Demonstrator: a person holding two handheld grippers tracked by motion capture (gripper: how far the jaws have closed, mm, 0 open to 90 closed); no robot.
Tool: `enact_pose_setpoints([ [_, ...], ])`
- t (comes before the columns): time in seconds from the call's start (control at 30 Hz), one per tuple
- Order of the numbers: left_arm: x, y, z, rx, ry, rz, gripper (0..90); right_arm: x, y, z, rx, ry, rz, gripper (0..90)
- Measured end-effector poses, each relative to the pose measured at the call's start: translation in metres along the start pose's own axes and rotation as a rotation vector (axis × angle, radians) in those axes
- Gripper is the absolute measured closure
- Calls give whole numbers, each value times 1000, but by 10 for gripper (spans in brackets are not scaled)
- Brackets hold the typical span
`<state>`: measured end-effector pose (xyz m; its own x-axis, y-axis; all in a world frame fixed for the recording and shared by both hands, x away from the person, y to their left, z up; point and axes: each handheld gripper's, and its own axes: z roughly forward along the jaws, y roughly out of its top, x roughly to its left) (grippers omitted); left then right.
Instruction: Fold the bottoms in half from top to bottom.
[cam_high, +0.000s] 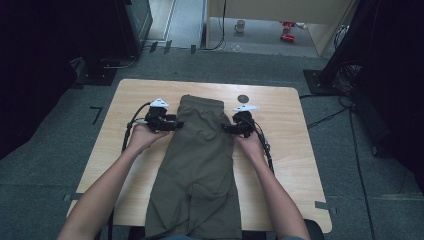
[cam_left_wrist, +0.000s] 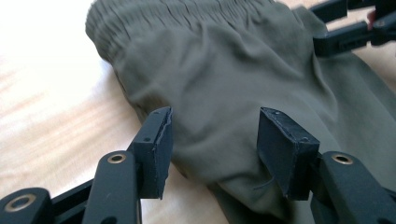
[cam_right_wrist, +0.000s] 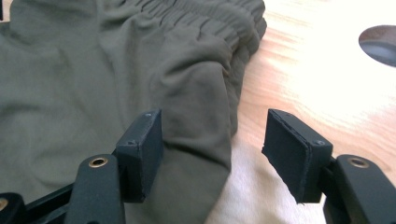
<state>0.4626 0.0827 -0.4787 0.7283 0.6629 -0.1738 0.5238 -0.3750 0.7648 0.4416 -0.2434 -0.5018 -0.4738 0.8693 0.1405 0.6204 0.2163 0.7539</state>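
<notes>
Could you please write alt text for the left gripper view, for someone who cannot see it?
Open black tongs straddle the edge of olive-green trousers lying on a pale wooden table. The gathered elastic waistband runs along the top, and the other tongs show at the upper right.

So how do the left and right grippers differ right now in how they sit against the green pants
The left gripper has cloth of the pants across its whole gap; the right gripper straddles the pants' edge, half its gap over bare table. They sit at opposite sides. Both are open, near the waistband.
</notes>
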Motion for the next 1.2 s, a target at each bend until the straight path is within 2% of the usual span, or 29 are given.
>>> enact_pose_setpoints([
  [0.1,4,3,9,48,10,14,446,1,6,5,-10,-1,2,374],
  [0.17,7,5,13,39,19,7,447,1,9,9,-29,-5,8,376],
  [0.23,9,3,19,42,33,1,451,1,14,15,5,-1,13,367],
  [0.3,12,1,24,87,46,18,449,1,16,21,11,-17,-6,373],
  [0.4,18,-2,30,87,49,-3,441,-2,22,30,31,-10,3,364],
  [0.43,18,-2,32,85,48,-9,438,-2,22,33,32,-23,-5,366],
  [0.6,17,-2,39,102,52,14,451,-2,22,46,57,-32,-33,378],
  [0.63,17,-3,39,100,53,14,454,-1,21,47,46,-33,-44,388],
  [0.7,16,-3,39,105,50,1,480,0,20,49,26,-39,-55,420],
  [0.77,15,-4,39,101,52,11,525,2,18,51,-2,-33,-63,473],
  [0.9,13,-7,39,80,55,34,602,6,19,53,-8,-32,-63,541],
  [1.07,16,-8,40,59,44,6,674,6,19,53,-11,-24,-60,609],
  [1.2,15,-7,41,64,45,12,734,6,20,54,-14,-14,-47,675],
])
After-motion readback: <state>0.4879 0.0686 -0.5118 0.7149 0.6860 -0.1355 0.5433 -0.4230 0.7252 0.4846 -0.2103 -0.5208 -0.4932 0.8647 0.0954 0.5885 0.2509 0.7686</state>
